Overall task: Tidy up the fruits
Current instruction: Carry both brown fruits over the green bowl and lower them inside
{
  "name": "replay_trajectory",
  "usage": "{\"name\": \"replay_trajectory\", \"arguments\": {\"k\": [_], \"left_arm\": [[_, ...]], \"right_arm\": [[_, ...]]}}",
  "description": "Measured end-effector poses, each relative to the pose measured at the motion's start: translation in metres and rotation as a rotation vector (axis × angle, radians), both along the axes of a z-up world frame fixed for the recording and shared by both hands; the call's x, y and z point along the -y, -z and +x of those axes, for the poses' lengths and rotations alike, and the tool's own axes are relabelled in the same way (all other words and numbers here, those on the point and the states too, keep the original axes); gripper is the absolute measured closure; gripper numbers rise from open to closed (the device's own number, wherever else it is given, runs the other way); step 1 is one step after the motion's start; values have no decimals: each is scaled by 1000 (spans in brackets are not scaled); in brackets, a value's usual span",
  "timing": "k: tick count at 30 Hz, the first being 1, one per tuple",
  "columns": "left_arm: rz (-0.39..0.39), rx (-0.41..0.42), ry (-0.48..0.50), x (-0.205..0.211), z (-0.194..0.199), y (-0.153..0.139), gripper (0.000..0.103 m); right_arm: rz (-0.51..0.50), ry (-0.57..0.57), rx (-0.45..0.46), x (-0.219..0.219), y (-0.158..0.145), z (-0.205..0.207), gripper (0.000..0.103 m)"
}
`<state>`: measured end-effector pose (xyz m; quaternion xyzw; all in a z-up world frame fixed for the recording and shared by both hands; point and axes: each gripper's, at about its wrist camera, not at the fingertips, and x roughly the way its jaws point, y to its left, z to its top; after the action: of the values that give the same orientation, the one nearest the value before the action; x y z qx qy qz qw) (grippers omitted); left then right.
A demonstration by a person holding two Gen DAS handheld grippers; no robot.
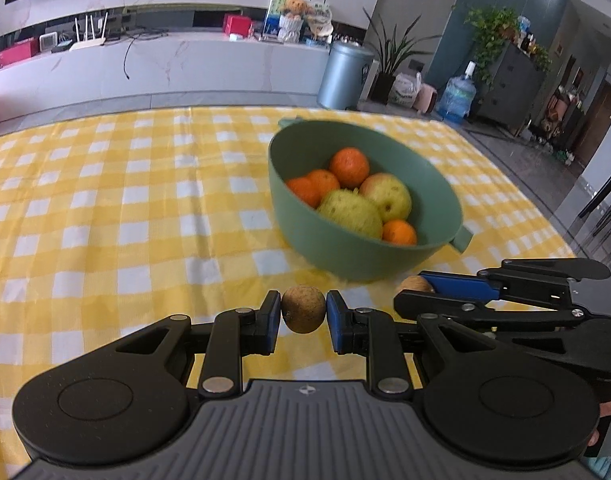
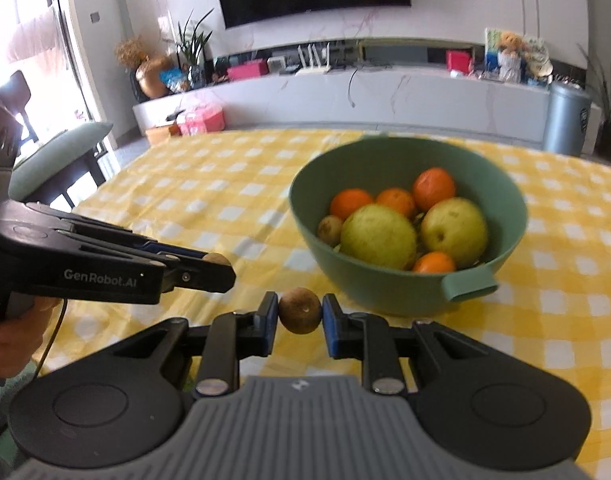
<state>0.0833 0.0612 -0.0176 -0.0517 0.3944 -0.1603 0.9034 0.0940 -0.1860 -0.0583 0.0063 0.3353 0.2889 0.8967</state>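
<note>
My left gripper (image 1: 303, 312) is shut on a small round brown fruit (image 1: 303, 309), held above the yellow checked cloth just short of the green bowl (image 1: 305, 236). My right gripper (image 2: 299, 314) is shut on a second small brown fruit (image 2: 300, 310), also in front of the green bowl (image 2: 385, 292). Each gripper shows in the other's view: the right gripper (image 1: 415, 286) beside the bowl with its fruit (image 1: 413, 283), the left gripper (image 2: 221, 264) at the left with its fruit (image 2: 216, 258). The bowl holds oranges (image 2: 433, 189), two yellow-green apples (image 2: 379, 236) and one small brown fruit (image 2: 330, 230).
The table (image 1: 125, 208) wears a yellow and white checked cloth. A hand (image 2: 9, 336) grips the left tool's handle at the left edge. A green-cushioned chair (image 2: 61, 156) stands beyond the table's left side. A grey bin (image 1: 345, 74) and a white TV bench lie far behind.
</note>
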Motion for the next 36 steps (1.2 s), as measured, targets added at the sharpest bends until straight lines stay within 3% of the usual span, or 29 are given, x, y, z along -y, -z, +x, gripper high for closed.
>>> {"name": "replay_trajectory", "arguments": {"k": [20,36], "left_arm": [[45,134,70,43,20,-36,76],[44,112,70,48,57,-10,76]], "right_arm": [[-31,148,202,31,-39,10,83],[-33,233,125,29,-16,50,83]]}}
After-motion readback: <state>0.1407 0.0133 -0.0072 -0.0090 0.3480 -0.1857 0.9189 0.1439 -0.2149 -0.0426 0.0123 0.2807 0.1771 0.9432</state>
